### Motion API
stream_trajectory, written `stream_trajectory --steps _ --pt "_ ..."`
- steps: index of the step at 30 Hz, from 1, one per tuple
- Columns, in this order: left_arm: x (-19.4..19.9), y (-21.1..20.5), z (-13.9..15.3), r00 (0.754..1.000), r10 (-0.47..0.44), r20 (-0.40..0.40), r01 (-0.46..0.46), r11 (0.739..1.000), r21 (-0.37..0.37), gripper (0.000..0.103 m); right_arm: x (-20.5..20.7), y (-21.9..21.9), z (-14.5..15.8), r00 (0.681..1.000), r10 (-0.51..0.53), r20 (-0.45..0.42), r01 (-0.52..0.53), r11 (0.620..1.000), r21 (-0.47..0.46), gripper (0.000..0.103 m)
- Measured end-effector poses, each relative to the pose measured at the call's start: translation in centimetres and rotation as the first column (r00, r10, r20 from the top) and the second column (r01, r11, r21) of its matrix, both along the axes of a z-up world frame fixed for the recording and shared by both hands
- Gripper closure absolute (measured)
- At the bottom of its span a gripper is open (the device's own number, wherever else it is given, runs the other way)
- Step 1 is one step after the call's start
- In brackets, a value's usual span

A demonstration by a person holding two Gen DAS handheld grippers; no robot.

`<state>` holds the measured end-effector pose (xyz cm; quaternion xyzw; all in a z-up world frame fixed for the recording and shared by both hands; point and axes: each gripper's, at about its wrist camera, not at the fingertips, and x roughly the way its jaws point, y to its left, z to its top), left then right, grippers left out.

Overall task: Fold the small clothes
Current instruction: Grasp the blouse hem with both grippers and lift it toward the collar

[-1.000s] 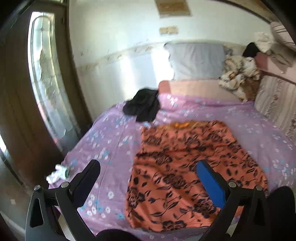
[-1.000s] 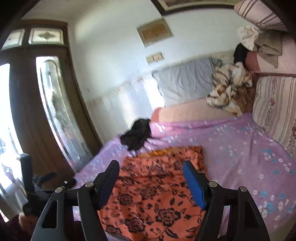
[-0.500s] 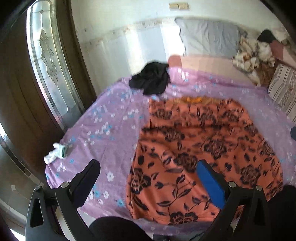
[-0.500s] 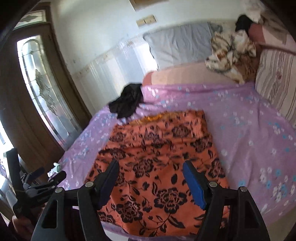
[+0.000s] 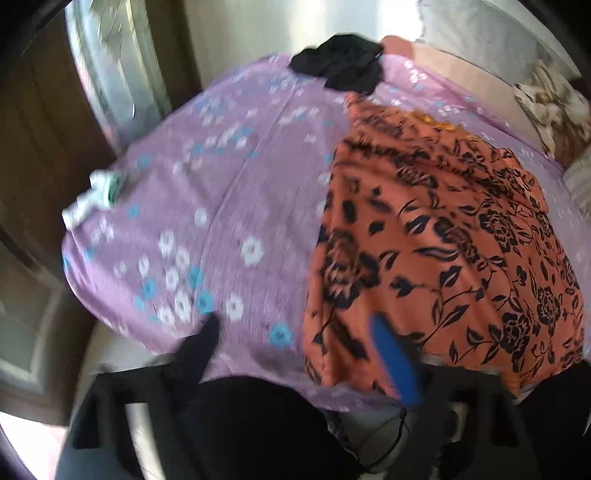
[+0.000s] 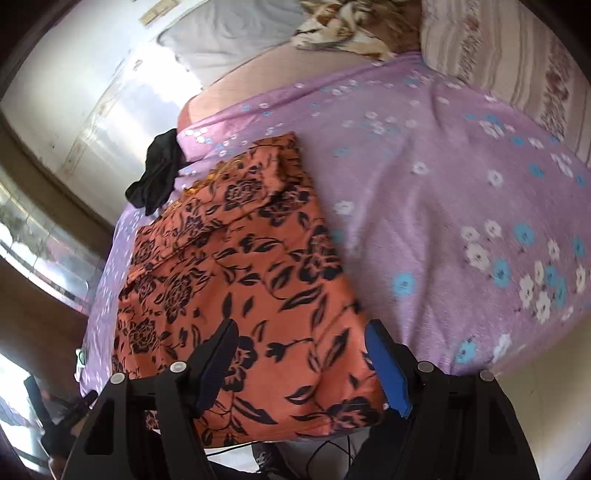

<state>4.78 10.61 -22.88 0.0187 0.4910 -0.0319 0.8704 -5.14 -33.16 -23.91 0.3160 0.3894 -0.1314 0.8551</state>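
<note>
**Both tongs wide over the near edge of the orange cloth**

Your orange flowered cloth (image 5: pixel 436 236) lies spread flat on the bed (image 5: pixel 207 206), on its purple flowered sheet, with the near hem draping over the bed's front edge. A small fold shows near the far end in the right wrist view (image 6: pixel 236 258).

Your left tongs (image 5: pixel 295 350) stand wide apart, gripping nothing. The blue-faced finger (image 5: pixel 395 362) sits over the cloth's near left corner; the black finger (image 5: pixel 199 347) is over bare sheet just beside the cloth. The left view is blurred, so you cannot tell whether either finger touches fabric.

Your right tongs (image 6: pixel 299 362) are also wide, holding nothing. They straddle the cloth's near right corner: black finger (image 6: pixel 218 362) over the cloth, blue finger (image 6: pixel 388 369) at its right edge where it meets the sheet.

A black garment (image 5: pixel 340 70) is bunched at the far side of the bed, just beyond the cloth's far left corner. A small white and green item (image 5: pixel 96 195) lies at the bed's left edge, well apart from the cloth. A grey pillow (image 6: pixel 229 40) and a crumpled brown-and-cream fabric (image 6: pixel 351 26) sit at the head.
</note>
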Motion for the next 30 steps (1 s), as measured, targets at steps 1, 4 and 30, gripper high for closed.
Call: stream_trajectory --steps 1,4,30 --pt "0.2 0.4 -0.5 1.000 0.006 -0.028 -0.006 1.000 -0.027 0.056 0.0 0.0 -0.1 1.000 0.005 -0.002 -0.005 1.000 -0.003 0.029" --pt "0.6 0.9 -1.3 0.997 0.031 -0.065 -0.035 0.998 -0.061 0.062 0.3 0.4 -0.5 1.000 0.017 -0.002 -0.017 1.000 0.002 0.029" --pt "3.7 -2.5 -5.1 0.970 -0.147 -0.195 0.094 0.962 -0.258 0.044 0.7 -2.9 -5.0 0.988 0.053 -0.142 -0.020 0.975 0.222 0.030"
